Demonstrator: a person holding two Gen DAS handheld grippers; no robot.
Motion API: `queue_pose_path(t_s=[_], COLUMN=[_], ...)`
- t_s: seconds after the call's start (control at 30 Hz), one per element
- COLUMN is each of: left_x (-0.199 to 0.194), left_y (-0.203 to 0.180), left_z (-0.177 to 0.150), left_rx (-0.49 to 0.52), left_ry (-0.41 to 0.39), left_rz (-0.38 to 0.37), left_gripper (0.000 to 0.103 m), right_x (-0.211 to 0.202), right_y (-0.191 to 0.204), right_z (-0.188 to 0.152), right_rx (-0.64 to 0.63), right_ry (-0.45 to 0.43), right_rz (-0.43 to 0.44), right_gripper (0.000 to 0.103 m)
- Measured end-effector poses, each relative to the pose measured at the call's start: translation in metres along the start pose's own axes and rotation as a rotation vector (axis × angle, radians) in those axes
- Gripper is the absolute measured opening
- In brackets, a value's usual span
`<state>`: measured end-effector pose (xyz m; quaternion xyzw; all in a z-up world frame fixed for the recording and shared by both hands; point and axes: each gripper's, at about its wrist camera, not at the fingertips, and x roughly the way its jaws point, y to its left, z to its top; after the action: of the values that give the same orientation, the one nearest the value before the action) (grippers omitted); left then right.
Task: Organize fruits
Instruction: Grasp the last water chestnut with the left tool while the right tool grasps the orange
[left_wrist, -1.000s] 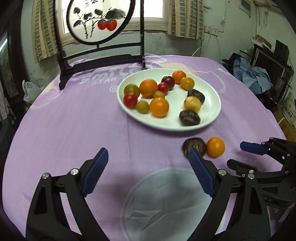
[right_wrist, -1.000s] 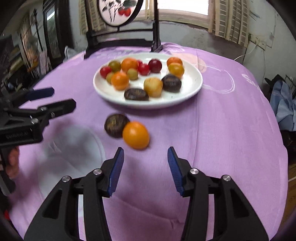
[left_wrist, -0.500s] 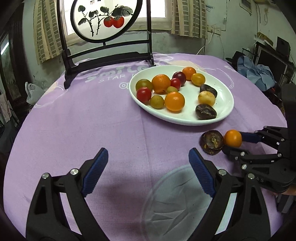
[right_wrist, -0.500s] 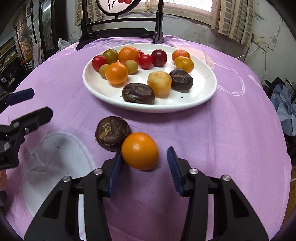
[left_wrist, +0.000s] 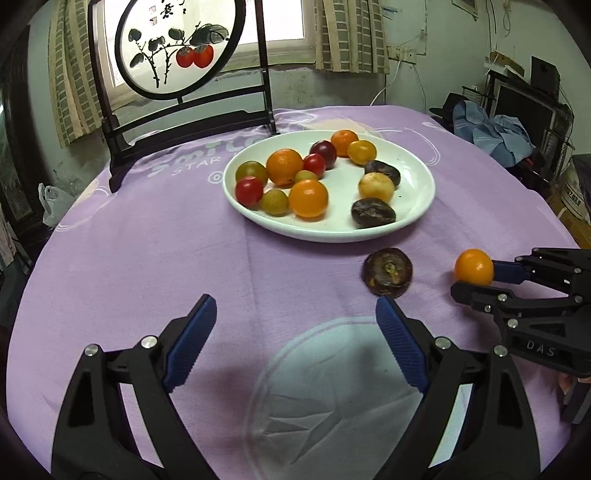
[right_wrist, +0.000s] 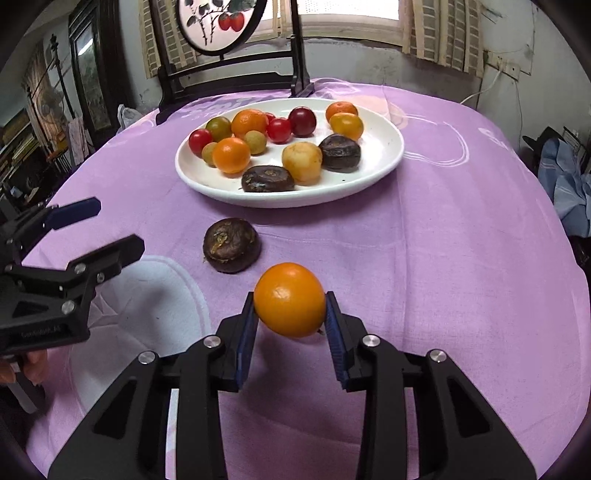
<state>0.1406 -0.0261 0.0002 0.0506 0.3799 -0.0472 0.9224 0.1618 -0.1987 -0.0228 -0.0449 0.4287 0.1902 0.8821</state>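
My right gripper (right_wrist: 290, 321) is shut on a small orange fruit (right_wrist: 290, 300) and holds it just above the purple cloth; it also shows in the left wrist view (left_wrist: 474, 266). A dark brown water chestnut (right_wrist: 231, 250) lies on the cloth just ahead and to the left, also in the left wrist view (left_wrist: 388, 271). The white plate (right_wrist: 380, 166) beyond it holds several oranges, tomatoes and dark chestnuts. My left gripper (left_wrist: 295, 332) is open and empty, low over the cloth, near the dark chestnut.
A dark wooden stand with a round painted screen (left_wrist: 177, 44) stands at the table's far edge behind the plate (left_wrist: 421, 206). The round table's edge drops off to the right, with clothes and furniture (left_wrist: 495, 133) beyond.
My right gripper moved forward around the orange fruit, closed on it and lifted it away from the dark chestnut. The left gripper stayed open and shifted a little.
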Motion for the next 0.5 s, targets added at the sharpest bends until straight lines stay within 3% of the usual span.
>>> queue_pose_path(t_s=[0.23,0.5], left_x=[0.015,0.046], left_y=[-0.024,-0.047], left_z=[0.002,0.007], left_rx=[-0.013,-0.049], left_ry=[0.074,0.164], left_rz=[-0.017,-0.041], left_gripper=[0.089,0.068], right_x=[-0.012,-0.022], right_y=[-0.016,-0.023], right_z=[0.002,0.005], right_rx=[0.041,0.074], right_ry=[-0.038,-0.069], right_rz=[-0.004,0.01], right_gripper=[0.036,0.036])
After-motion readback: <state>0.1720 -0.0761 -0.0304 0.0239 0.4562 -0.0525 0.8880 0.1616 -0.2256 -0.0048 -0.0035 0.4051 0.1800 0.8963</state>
